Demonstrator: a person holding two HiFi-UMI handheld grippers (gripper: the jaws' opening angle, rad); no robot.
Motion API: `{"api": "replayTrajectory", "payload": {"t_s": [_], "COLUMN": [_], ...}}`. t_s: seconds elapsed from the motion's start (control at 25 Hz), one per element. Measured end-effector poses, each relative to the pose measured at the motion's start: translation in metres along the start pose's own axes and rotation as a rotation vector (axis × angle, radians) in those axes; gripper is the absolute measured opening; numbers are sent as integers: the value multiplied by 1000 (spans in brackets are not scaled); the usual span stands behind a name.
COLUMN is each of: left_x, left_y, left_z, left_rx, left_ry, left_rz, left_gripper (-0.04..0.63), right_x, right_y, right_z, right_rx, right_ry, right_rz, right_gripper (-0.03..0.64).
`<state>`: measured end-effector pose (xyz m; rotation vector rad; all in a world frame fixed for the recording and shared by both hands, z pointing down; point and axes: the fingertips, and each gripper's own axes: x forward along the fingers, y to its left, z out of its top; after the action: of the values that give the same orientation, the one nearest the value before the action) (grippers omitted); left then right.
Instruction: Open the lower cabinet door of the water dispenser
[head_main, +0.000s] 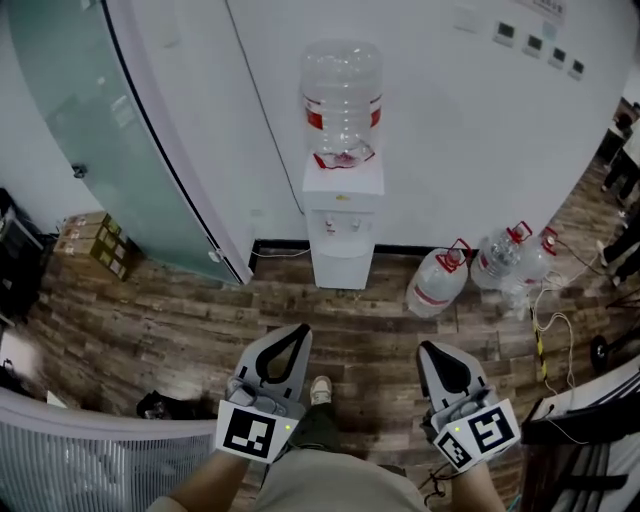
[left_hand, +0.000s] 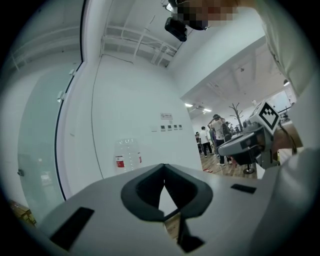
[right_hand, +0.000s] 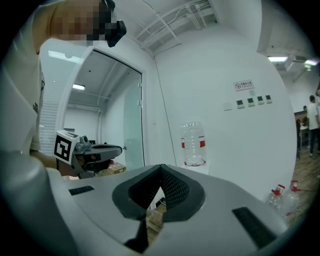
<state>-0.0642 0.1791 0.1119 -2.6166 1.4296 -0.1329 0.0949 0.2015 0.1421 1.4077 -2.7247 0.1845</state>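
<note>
The white water dispenser (head_main: 342, 215) stands against the far wall with a clear bottle (head_main: 342, 98) on top. Its lower cabinet door (head_main: 341, 268) looks closed. The bottle also shows in the left gripper view (left_hand: 127, 156) and in the right gripper view (right_hand: 193, 144). Both grippers are held low in front of me, well short of the dispenser. My left gripper (head_main: 300, 329) is shut with nothing in it, its tips meeting (left_hand: 164, 166). My right gripper (head_main: 425, 347) is shut and empty too (right_hand: 161, 166).
Spare water bottles (head_main: 437, 283) (head_main: 503, 258) lie on the wooden floor right of the dispenser, with cables (head_main: 555, 330) beyond them. A frosted glass door (head_main: 110, 140) and cardboard boxes (head_main: 100, 243) are at the left. People (left_hand: 212, 135) stand far off.
</note>
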Motion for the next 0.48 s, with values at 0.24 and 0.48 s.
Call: {"api": "replayTrajectory", "payload": {"t_s": [0.24, 0.48], "left_x": [65, 122], "left_y": [75, 128], "left_z": [-15, -33], "left_rx": [-5, -10], "left_ry": [19, 43], "left_rz": [-32, -75], "left_gripper": [6, 6], "right_x": [95, 167], "right_y": [-31, -59], "right_z": [13, 22], "right_rx": [10, 35], "right_ry": [37, 42], "right_rz": [-23, -45], "right_gripper": [6, 6]}}
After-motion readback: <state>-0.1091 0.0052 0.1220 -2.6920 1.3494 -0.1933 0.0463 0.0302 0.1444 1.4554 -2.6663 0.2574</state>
